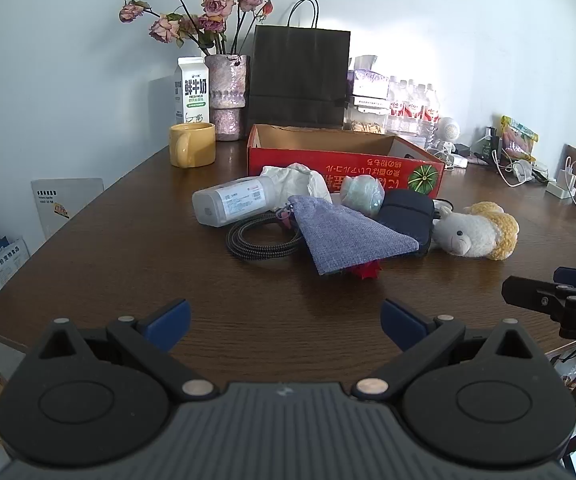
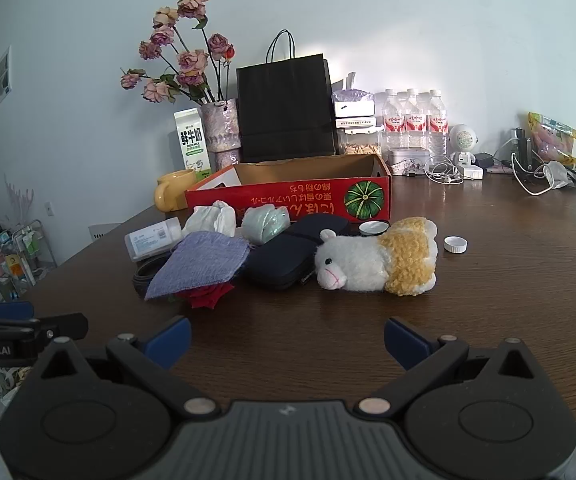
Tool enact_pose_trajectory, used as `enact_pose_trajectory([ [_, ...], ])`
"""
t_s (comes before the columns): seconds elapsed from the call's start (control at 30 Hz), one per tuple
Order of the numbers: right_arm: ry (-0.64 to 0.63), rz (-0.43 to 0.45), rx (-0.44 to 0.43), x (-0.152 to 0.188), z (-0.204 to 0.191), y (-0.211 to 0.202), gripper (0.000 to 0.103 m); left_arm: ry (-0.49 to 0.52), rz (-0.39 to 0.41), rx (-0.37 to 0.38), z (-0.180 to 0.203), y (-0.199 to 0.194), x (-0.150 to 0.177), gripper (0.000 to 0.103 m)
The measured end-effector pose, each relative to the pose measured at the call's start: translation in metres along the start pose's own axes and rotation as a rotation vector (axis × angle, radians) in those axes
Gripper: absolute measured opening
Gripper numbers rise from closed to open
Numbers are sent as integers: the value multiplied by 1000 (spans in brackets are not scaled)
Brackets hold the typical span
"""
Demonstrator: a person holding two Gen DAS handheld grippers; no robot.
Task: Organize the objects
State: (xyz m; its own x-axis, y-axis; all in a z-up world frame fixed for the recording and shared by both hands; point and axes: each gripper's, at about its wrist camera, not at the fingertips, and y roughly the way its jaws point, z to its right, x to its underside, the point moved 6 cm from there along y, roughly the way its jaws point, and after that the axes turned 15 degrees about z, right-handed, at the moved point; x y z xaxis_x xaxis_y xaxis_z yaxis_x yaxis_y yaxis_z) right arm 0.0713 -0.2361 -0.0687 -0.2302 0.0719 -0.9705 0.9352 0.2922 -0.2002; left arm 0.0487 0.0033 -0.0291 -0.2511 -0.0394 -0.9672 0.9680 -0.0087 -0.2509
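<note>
A pile of small things lies mid-table in front of a red cardboard box (image 1: pixel 327 162) (image 2: pixel 272 200). From the left: a white bottle (image 1: pixel 232 200) (image 2: pixel 152 238) on its side, a coiled dark cable (image 1: pixel 260 240), a blue-grey cloth pouch (image 1: pixel 347 236) (image 2: pixel 202 264) over something red (image 2: pixel 206 294), a crumpled white cloth (image 1: pixel 299 180), a pale green bundle (image 1: pixel 361 194) (image 2: pixel 266 224), a dark navy case (image 1: pixel 405 216) (image 2: pixel 288 258) and a white and yellow plush animal (image 1: pixel 475 230) (image 2: pixel 375 258). My left gripper (image 1: pixel 286 324) and right gripper (image 2: pixel 286 342) hover open and empty over the near table edge, short of the pile.
Behind the box stand a yellow mug (image 1: pixel 192 144), a milk carton (image 1: pixel 191 90), a vase of dried roses (image 1: pixel 228 96), a black paper bag (image 1: pixel 297 80) and water bottles (image 2: pixel 413 120). A white bottle cap (image 2: pixel 455 245) lies right of the plush. Chargers and cables (image 2: pixel 535 172) crowd the far right.
</note>
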Motion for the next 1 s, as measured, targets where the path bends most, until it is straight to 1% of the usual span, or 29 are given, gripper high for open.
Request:
enact_pose_trajectory([
  [1.0,2,-1,-3,2,0,0,103,-3,-3,-1,-1,-1,3,103],
])
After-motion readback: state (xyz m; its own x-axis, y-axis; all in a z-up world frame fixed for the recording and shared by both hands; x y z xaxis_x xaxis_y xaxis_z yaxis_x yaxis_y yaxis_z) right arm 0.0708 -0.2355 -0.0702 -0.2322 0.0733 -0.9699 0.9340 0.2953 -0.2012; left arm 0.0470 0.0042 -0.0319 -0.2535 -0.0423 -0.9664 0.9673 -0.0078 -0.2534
